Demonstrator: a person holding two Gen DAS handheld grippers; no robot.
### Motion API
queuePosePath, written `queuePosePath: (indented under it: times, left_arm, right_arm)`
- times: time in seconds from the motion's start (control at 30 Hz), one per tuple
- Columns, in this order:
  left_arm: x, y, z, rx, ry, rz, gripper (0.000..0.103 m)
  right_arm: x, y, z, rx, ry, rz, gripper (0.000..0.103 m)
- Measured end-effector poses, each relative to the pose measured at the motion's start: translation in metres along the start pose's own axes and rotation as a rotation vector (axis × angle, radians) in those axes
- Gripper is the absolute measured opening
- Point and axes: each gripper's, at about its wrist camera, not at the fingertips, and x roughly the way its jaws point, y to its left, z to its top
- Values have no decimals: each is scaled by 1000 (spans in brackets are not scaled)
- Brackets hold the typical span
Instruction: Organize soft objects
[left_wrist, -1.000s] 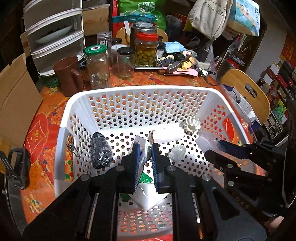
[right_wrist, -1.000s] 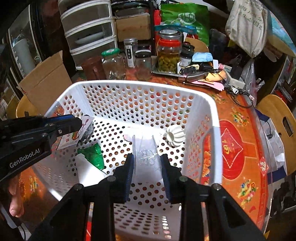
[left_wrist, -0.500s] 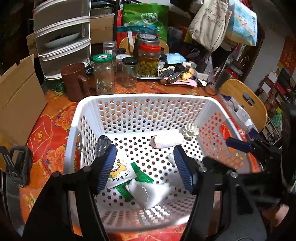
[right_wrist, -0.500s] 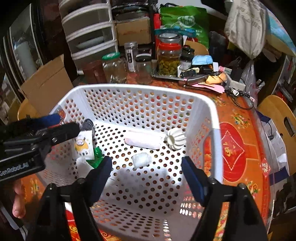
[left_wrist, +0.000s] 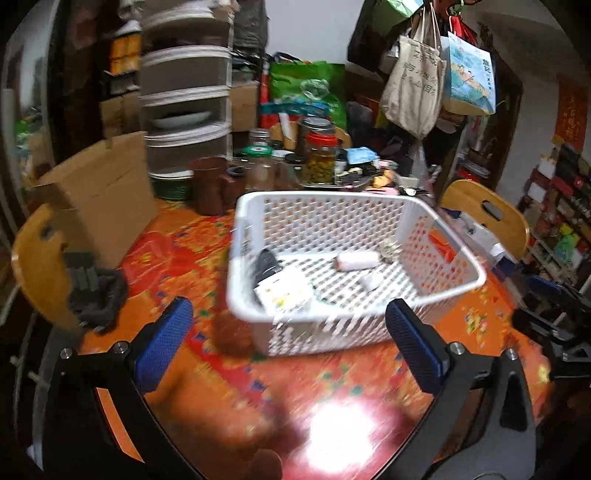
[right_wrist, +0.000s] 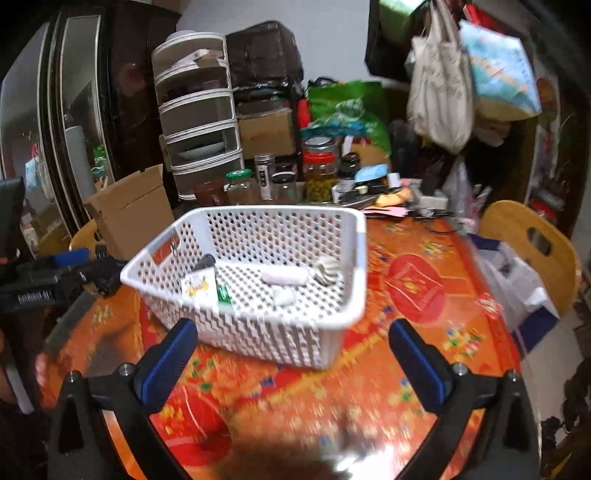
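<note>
A white perforated basket (left_wrist: 454, 258) (right_wrist: 354, 266) stands on the orange patterned table. Inside lie a white packet with a cartoon print (left_wrist: 282, 291) (right_wrist: 197, 286), a dark pouch (left_wrist: 266, 263), a white roll (left_wrist: 356, 259) (right_wrist: 284, 277), a small clear bag (left_wrist: 373, 281) (right_wrist: 283, 296), a green packet (right_wrist: 222, 294) and a white fluted piece (right_wrist: 327, 270). My left gripper (left_wrist: 290, 349) is open and empty, pulled back in front of the basket. My right gripper (right_wrist: 291, 356) is open and empty, also in front of the basket. Each gripper shows at the edge of the other's view.
Jars (left_wrist: 321, 162) (right_wrist: 320, 173), a brown mug (left_wrist: 210, 190) and a stack of grey drawers (left_wrist: 186, 110) stand behind the basket. A cardboard box (left_wrist: 99, 206) sits left. Wooden chairs (left_wrist: 484, 218) (right_wrist: 532, 243) stand at the table's right; a dark cloth (left_wrist: 96, 295) lies on the left chair.
Both grippers opened and let go of their packets inside the basket, then drew back and up out of it. The packets now lie on the basket floor.
</note>
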Motion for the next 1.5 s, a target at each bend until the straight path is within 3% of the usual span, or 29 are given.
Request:
queuePosePath:
  times: [0.1,0.23,0.43,0.63,0.77,0.87,1.03,1.5]
  left_arm:
    - [-23,3,-32,1,-27,142,103]
    - [-42,0,-72,4,22,75,103]
    - [-88,-18,-110,6,9,8,103]
    - [-133,-41,-86,38,-46,-36,103]
    - [-126,-46,-58,31,-45,-32,103]
    - [-111,-47,-49,14,-20,-37,103]
    - [-85,-47,-48,16,9,-9,103]
    - [-71,-45,-51,13,23,-13,103]
  right_arm:
    - [-8,-1,-31,37,37,28,103]
    - [-20,0,-68,100,88,-3,103]
    - [-62,22,-87,73,62,3,103]
    - [-106,44,-53,-3,-30,31,103]
    - [-111,43,-24,-16,-77,11,103]
    - [-91,33,-11,18,-46,-3,103]
    - [-61,26,-13,34,18,2,103]
    - [-55,14,-22,61,26,14,103]
